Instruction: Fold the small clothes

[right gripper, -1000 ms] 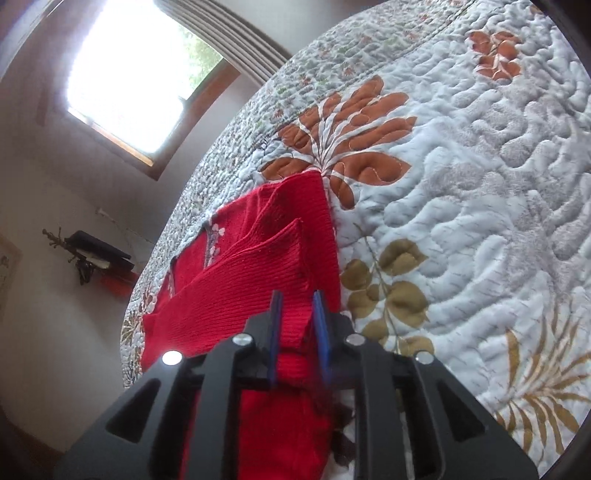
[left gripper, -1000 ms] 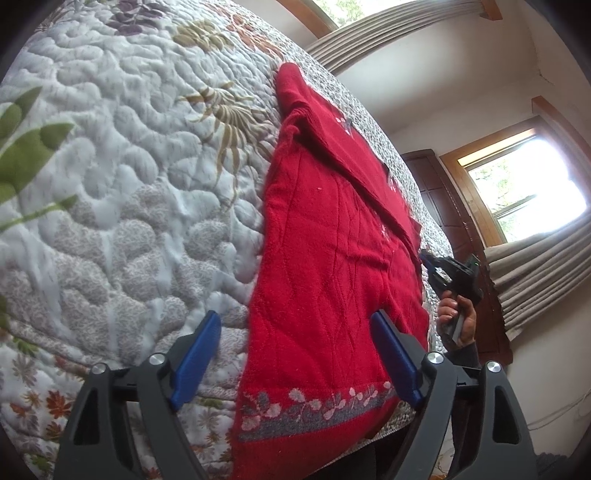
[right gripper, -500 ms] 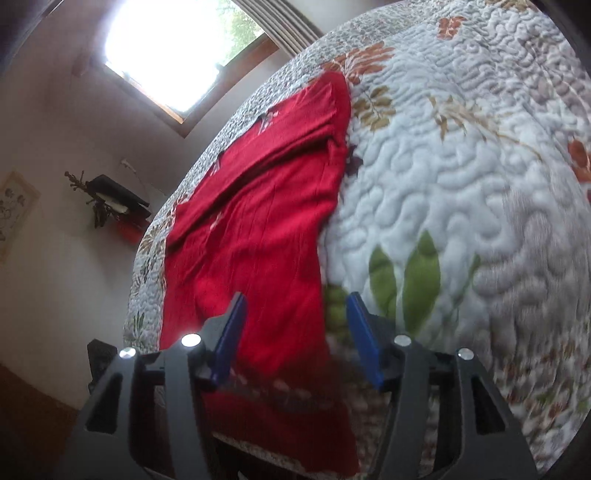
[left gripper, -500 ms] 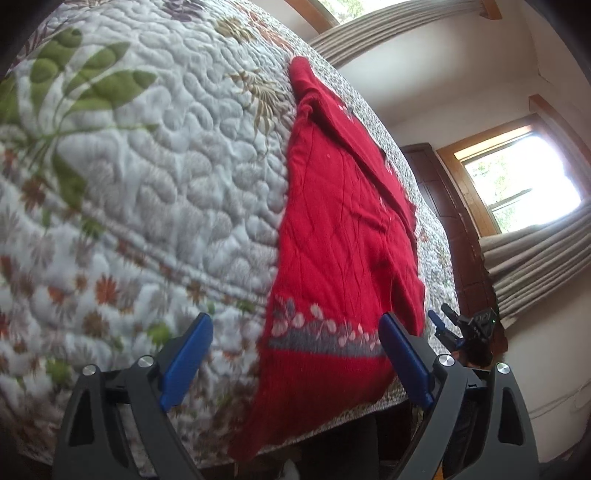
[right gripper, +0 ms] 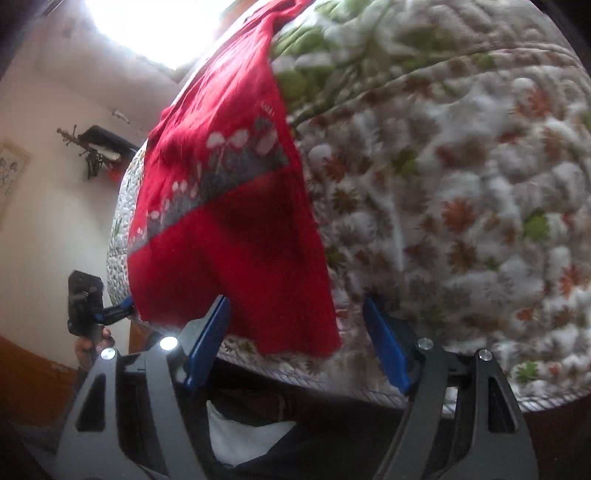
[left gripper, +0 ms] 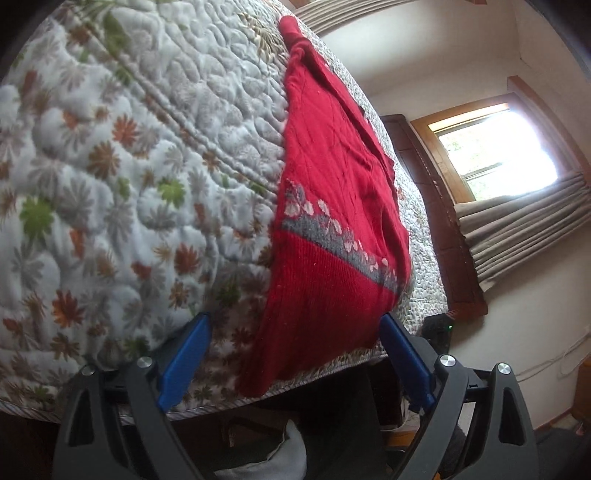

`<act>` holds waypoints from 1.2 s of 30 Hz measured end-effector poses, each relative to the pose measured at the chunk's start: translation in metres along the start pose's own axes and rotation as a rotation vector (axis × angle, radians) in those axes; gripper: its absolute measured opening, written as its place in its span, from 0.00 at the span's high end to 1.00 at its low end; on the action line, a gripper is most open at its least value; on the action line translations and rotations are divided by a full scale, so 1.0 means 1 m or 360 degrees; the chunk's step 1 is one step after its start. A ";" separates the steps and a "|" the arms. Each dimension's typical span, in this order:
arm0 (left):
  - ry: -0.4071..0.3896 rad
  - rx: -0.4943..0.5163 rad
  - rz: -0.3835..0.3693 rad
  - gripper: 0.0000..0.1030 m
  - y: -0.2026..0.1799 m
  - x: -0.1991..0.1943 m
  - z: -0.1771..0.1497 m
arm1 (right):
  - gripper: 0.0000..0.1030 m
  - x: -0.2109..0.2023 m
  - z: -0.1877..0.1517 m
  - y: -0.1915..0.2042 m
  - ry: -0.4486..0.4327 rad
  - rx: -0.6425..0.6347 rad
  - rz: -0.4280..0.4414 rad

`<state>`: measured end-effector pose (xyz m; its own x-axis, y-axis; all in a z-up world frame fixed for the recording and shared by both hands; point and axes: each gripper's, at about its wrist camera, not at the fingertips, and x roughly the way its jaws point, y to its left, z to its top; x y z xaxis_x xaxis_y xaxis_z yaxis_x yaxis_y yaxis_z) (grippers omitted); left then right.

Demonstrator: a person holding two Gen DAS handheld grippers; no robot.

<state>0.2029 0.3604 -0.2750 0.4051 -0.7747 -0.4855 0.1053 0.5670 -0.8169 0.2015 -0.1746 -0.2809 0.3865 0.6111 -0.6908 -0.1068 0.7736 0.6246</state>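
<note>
I am operating in a home bedroom. Evidence: a bed (left gripper: 110, 184) covered with a quilted floral bedspread (right gripper: 461, 184), a wood-framed window (left gripper: 498, 147) with pleated beige curtains (left gripper: 524, 229), a dark wooden door (left gripper: 436, 206), plain cream walls (left gripper: 424, 55), and a wall-mounted rack (right gripper: 96, 147) with a framed picture (right gripper: 9, 173) beside it. A red knitted sweater (left gripper: 332, 206) lies on the bedspread.

Daylight came from a blown-out window (left gripper: 496, 147) up and right of the left gripper; a second window (right gripper: 147, 26) glared white in the right view. Right view was motion-blurred, the quilt (right gripper: 461, 184) smeared. Fisheye bending and dark corners in both.
</note>
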 end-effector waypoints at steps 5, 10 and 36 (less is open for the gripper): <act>0.0077 0.0053 -0.0002 0.04 -0.009 0.017 -0.004 | 0.24 0.007 0.002 0.009 0.0026 -0.0022 0.0082; 0.0183 0.0134 -0.0008 0.05 -0.015 0.025 -0.012 | 0.25 0.012 0.002 0.008 0.0046 -0.0013 0.0146; 0.0188 0.0061 -0.0051 0.94 -0.001 0.030 -0.009 | 0.93 -0.017 0.002 -0.054 0.0084 0.0130 0.0477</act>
<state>0.2063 0.3339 -0.2914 0.2913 -0.8189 -0.4945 0.1517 0.5499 -0.8213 0.2028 -0.2267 -0.3019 0.3004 0.8194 -0.4881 -0.1341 0.5430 0.8290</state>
